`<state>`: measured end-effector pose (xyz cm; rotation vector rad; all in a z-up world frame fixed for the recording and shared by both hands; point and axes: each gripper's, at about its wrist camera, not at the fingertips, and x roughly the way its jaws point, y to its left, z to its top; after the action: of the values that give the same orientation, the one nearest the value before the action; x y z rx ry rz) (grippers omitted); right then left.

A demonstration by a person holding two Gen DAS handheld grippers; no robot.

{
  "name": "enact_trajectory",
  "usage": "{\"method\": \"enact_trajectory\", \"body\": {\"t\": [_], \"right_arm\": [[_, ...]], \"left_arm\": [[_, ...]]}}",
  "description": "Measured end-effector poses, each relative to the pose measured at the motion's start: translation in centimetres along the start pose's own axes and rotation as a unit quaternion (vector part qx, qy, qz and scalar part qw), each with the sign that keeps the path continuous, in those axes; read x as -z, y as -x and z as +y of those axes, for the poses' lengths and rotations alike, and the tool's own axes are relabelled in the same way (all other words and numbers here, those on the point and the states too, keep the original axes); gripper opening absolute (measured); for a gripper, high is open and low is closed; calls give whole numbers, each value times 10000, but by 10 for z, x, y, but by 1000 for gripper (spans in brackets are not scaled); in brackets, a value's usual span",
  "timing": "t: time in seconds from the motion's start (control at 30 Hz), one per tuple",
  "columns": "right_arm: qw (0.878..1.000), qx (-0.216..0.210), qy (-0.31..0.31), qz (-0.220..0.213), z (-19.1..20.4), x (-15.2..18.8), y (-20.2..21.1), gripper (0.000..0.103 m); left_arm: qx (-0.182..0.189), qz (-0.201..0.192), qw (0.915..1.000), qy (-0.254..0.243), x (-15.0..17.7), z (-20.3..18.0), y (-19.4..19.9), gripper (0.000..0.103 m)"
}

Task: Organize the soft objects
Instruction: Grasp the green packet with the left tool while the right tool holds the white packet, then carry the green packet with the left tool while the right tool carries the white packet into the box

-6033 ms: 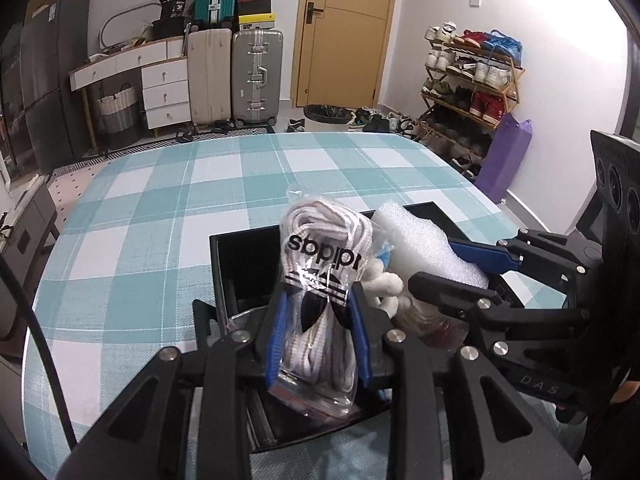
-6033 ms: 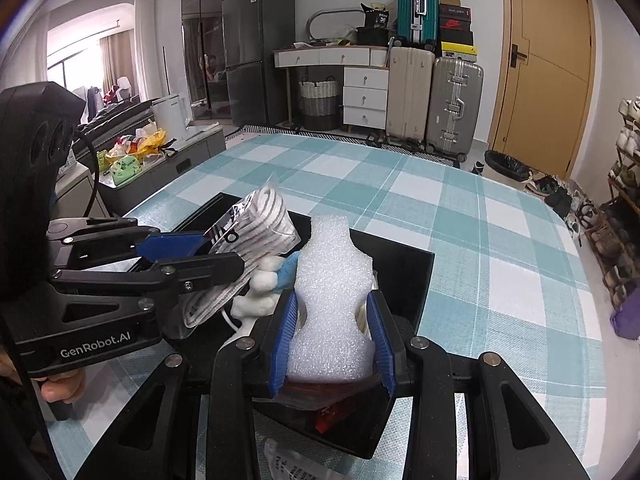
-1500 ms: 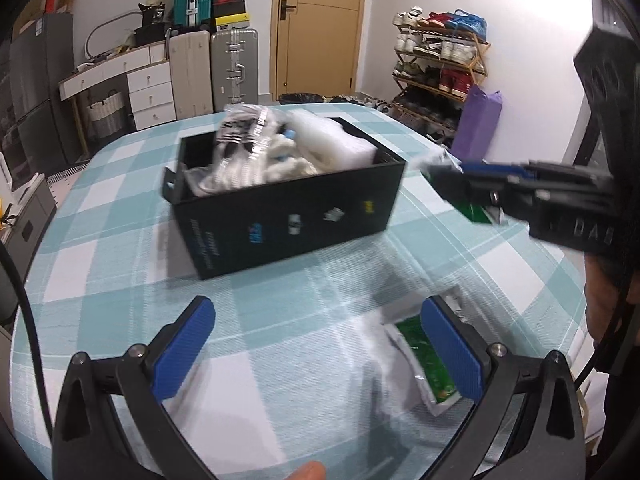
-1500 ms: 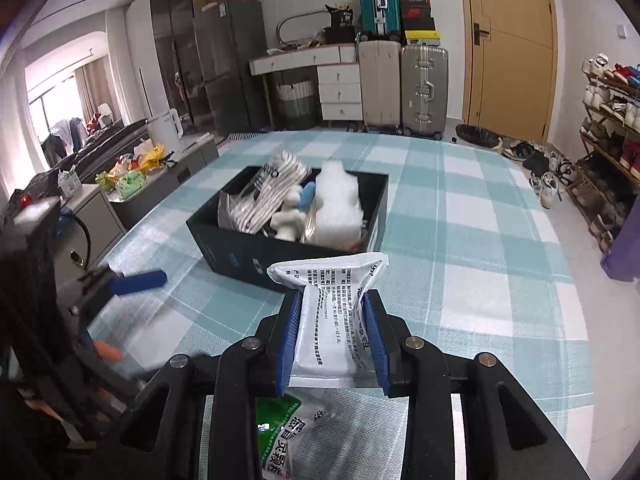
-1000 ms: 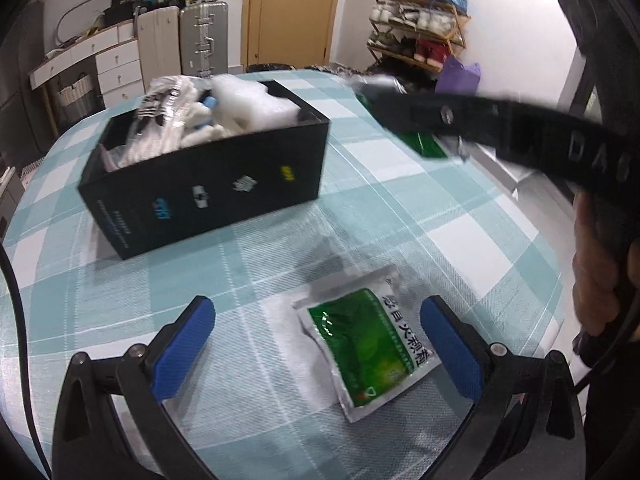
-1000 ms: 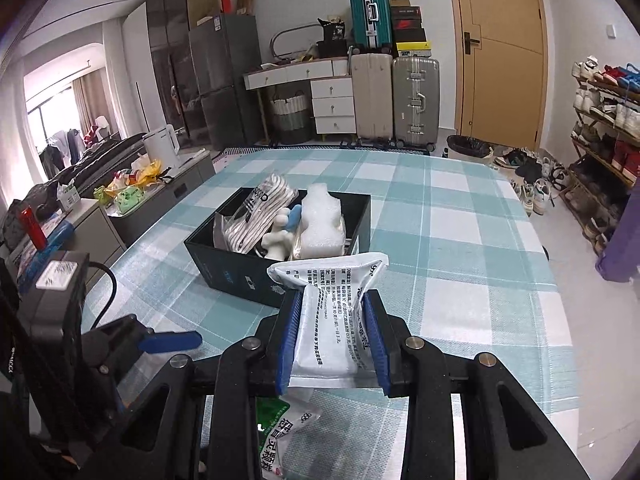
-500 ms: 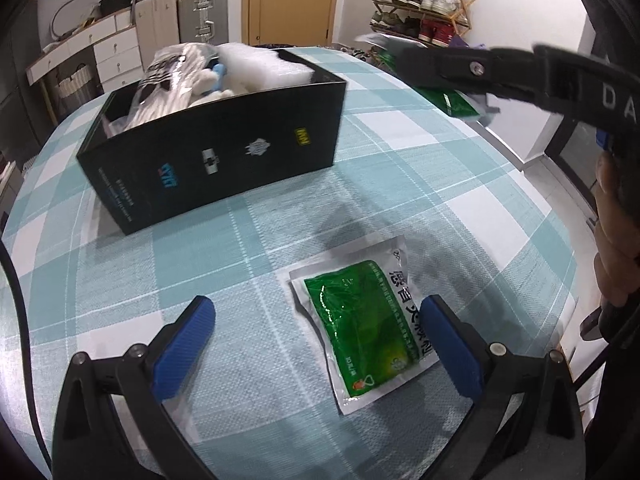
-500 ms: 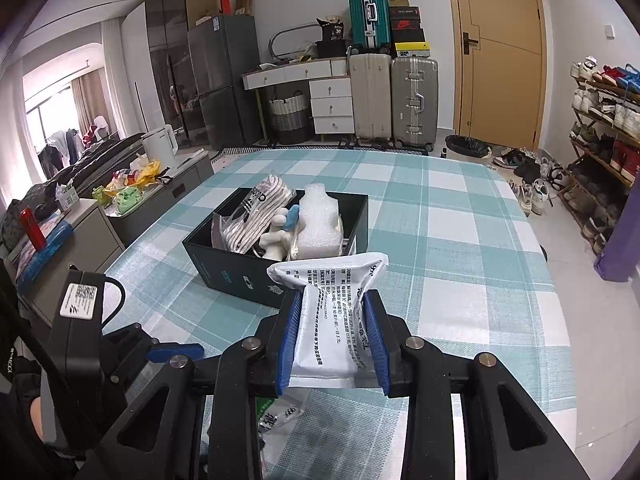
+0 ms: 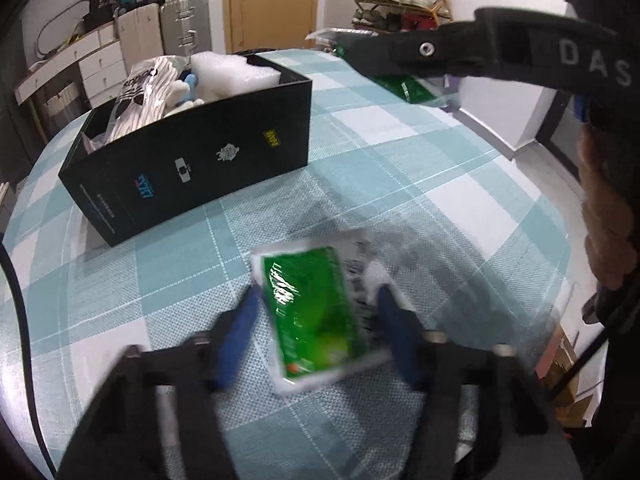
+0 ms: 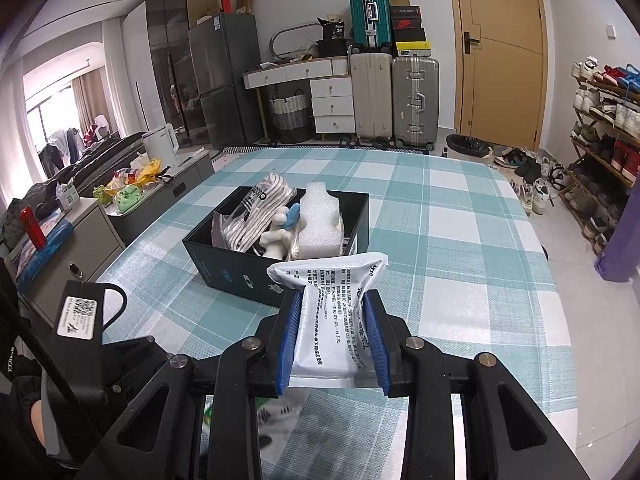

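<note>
A green sachet (image 9: 312, 312) lies on the checked tablecloth. My left gripper (image 9: 318, 320) has its blue pads close on either side of it; the frame is blurred. My right gripper (image 10: 332, 336) is shut on a second sachet (image 10: 332, 320), white back toward the camera, held above the table's near edge; it also shows in the left wrist view (image 9: 404, 86). A black box (image 9: 192, 164) holds a bagged striped cloth (image 10: 256, 216), a white foam piece (image 10: 320, 220) and a small plush toy (image 10: 280, 228).
The table (image 10: 460, 240) has a teal-and-white checked cloth. Suitcases (image 10: 392, 96), drawers and a door stand beyond it, a shoe rack (image 10: 600, 128) on the right, a low cabinet (image 10: 80, 240) on the left. The left gripper's body (image 10: 100, 344) sits beside my right gripper.
My left gripper has come down over the green sachet and its pads have narrowed around it. My right gripper holds its sachet nearly still.
</note>
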<state>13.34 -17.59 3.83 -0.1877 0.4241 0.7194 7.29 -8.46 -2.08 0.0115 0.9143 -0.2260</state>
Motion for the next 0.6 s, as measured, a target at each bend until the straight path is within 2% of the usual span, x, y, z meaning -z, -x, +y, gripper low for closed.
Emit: {"method": "enact_trajectory", "body": {"t": [0.07,0.17,0.6], "right_arm": [[10000,-3,5,-6,-1,0,0,32],[10000,2,7,-13,-1,-1,0,32],[10000,-20,40,-87,4,-2,3,32]], "left_arm": [[58,-25,10000,-48,1,2,2,37],[143,-77,9999,-23,1,4,5,32],[147,-620,9978,165,-3,21,42,31]]}}
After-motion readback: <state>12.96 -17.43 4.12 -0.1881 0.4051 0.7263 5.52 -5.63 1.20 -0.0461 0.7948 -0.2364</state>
